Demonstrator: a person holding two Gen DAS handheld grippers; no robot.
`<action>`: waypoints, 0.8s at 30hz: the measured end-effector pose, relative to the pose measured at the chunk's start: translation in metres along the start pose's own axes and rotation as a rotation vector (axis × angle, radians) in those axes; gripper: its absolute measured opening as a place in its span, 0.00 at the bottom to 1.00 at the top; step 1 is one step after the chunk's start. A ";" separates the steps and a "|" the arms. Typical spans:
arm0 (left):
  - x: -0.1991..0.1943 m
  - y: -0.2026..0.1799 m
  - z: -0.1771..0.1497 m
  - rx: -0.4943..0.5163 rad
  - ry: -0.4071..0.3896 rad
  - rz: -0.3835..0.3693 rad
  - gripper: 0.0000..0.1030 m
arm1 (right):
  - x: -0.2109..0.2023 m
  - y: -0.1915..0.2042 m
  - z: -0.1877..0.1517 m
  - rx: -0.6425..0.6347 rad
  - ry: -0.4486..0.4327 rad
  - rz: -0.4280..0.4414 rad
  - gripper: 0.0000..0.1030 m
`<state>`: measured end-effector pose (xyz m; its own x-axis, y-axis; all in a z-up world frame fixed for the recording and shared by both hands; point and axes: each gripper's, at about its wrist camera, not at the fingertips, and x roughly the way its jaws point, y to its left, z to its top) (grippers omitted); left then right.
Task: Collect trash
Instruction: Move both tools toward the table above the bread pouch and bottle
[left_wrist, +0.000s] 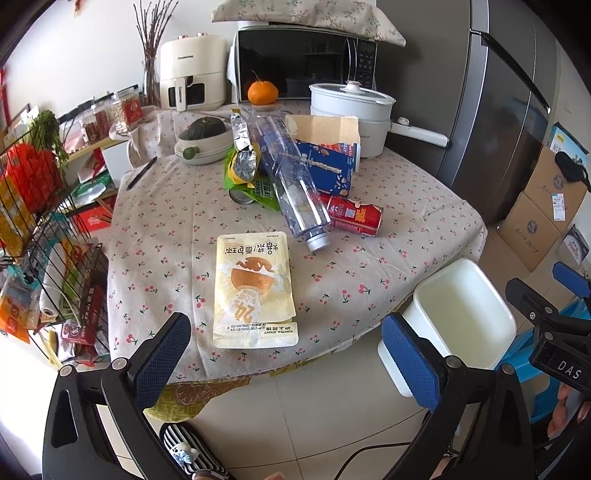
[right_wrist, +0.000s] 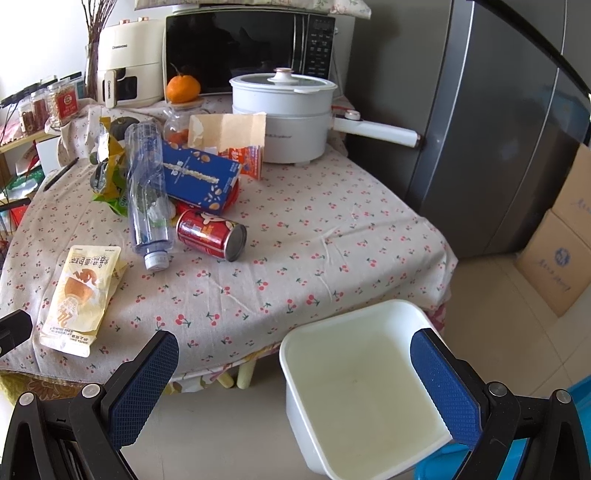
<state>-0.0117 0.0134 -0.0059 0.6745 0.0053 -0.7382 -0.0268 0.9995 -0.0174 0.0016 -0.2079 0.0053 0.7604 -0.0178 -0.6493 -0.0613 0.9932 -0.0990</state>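
Hovering: left gripper (left_wrist: 286, 363), fingers spread wide, empty, above flat yellow snack pouch (left_wrist: 255, 290) at near table edge
Right gripper (right_wrist: 295, 387): spread, empty, over white square plastic bin (right_wrist: 364, 391) beside cherry-print tablecloth (right_wrist: 314, 258)

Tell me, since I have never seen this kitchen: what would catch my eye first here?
Probably the heap of trash mid-table on the cherry-print tablecloth: a clear plastic bottle lying across a blue carton, with a red can on its side beside it. A yellow snack pouch lies flat alone near the front edge. Off the table's right corner sits an empty white bin.
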 end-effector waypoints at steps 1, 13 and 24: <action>0.001 0.000 0.000 0.000 0.001 0.002 1.00 | -0.001 0.000 0.000 -0.001 -0.004 -0.001 1.00; 0.006 0.002 0.004 -0.009 0.001 0.015 1.00 | 0.000 -0.001 0.001 0.000 0.000 -0.013 1.00; 0.005 0.021 0.018 -0.069 -0.009 0.011 1.00 | -0.009 0.005 0.010 0.018 -0.020 0.025 1.00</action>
<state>0.0050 0.0354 0.0022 0.6802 0.0166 -0.7328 -0.0851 0.9948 -0.0564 0.0013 -0.2017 0.0179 0.7718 0.0091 -0.6358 -0.0686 0.9953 -0.0689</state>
